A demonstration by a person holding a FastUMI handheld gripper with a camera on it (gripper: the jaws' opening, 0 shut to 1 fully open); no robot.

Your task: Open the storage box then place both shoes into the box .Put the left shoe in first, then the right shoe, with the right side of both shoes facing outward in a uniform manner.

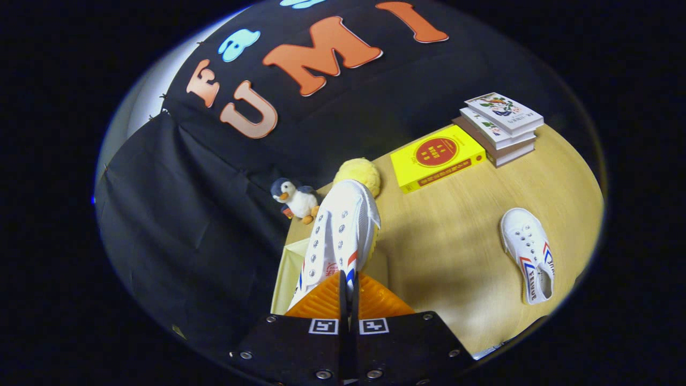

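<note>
My gripper point(348, 281) is shut on the rear edge of a white canvas shoe point(340, 230) with red and blue stripes. That shoe hangs in the air, its toe pointing away from me. Under it lies the pale open storage box point(286, 273), mostly hidden by the shoe and my fingers. The second white shoe point(528, 252) lies on the wooden table point(450, 241) to the right, toe pointing away, opening toward me.
A yellow book point(437, 157) and a stack of books point(501, 127) rest at the table's far side. A penguin plush point(296, 199) and a yellow fluffy ball point(359, 174) sit beyond the held shoe, against the black cloth wall.
</note>
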